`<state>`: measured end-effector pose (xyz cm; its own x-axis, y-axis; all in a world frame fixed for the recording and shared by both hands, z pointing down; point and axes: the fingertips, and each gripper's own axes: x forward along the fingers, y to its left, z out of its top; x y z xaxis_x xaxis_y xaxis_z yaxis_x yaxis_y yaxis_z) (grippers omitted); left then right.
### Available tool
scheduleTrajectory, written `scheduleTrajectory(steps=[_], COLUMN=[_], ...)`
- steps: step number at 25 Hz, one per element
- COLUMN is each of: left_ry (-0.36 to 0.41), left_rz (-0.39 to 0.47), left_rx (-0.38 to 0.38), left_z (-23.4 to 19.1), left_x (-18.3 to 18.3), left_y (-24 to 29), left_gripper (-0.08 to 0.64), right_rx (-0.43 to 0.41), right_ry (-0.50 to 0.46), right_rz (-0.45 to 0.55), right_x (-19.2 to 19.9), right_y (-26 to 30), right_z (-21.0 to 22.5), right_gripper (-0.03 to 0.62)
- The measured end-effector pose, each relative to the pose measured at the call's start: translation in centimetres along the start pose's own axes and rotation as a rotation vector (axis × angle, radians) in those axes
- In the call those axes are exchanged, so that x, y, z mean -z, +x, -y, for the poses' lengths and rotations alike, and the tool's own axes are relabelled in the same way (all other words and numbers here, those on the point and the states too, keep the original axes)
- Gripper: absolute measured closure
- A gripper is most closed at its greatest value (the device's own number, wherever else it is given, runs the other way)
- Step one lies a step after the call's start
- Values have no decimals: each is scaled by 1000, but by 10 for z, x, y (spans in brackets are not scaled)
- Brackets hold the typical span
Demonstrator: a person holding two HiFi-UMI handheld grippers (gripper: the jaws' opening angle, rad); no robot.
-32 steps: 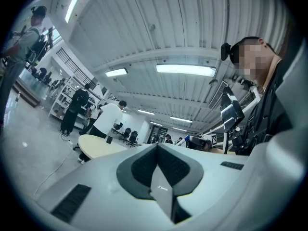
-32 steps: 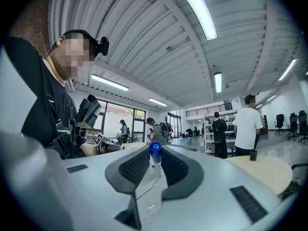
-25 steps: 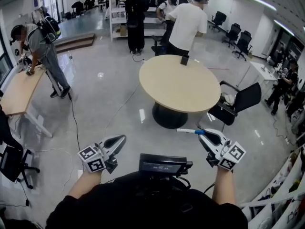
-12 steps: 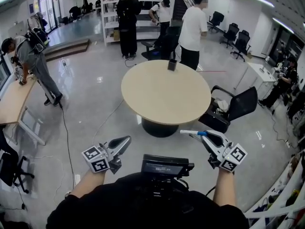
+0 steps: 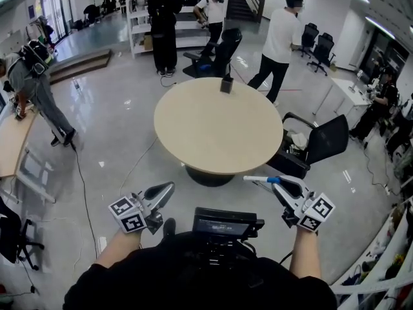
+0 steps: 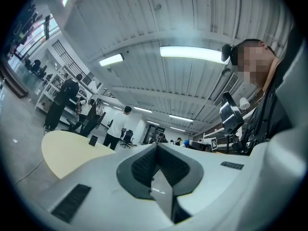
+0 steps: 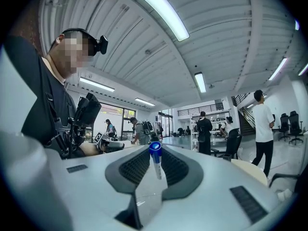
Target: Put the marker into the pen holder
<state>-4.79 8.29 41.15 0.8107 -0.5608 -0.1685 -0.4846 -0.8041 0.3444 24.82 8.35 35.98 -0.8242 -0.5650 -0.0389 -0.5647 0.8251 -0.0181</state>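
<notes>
A white marker (image 5: 257, 179) with a blue end lies crosswise in my right gripper (image 5: 281, 182), which is shut on it, low at the right of the head view. In the right gripper view the marker (image 7: 155, 159) points its blue end at the camera from between the pads. My left gripper (image 5: 165, 189) is shut with nothing in it; its pads (image 6: 144, 165) meet with nothing between them. The pen holder (image 5: 226, 84), a small dark box, stands at the far edge of the round beige table (image 5: 213, 131), well ahead of both grippers. From the left gripper, the pen holder (image 6: 93, 140) shows small on the table (image 6: 62, 150).
A black office chair (image 5: 320, 141) stands right of the table. Several people stand beyond it by white shelves (image 5: 142, 18); one in a white shirt (image 5: 281, 36) walks at the far right. A wooden desk (image 5: 8, 144) lies at the left. A black device (image 5: 226, 223) sits on my chest.
The view has closed in on the round table, which sits lower and more central. The person in white has walked right. Both grippers keep their places and the marker stays held.
</notes>
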Motion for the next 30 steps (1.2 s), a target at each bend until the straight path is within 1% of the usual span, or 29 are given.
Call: scheduleTrajectory(steps=[3,7,11,14,19,23,26,30], left_ry=[-6,-7,12,23,12,-11,-22,-33], left_rz=[11,1,-8,-17,-25,-34,-44,-63], left_rx=[31,74,134,159,153,139,131,129], left_z=[-38,-104,-161,-200,-262,-297,-314,-328], left_x=[-12,-32,-64,-85,-104,-108,-106,-96], left_y=[4,11,29,33,33,36,51,89], left_gripper=[563,563,563,563,563,564,563,563], right_rx=[35,80,126,135,142,143,143,145], right_ry=[-14,-37,-62,-60,-43,-30,-21,7], right_rz=[-13,-11,4,5,-11,-21,-20,-8], right_x=[-1,-7,-22,-27,-19,-15,-14,-3], right_y=[29,81,134,175,230,258,265,260], right_z=[14,33,57,70,93,113,134,174], right_gripper=[514,514,514,514,514,514,514,514])
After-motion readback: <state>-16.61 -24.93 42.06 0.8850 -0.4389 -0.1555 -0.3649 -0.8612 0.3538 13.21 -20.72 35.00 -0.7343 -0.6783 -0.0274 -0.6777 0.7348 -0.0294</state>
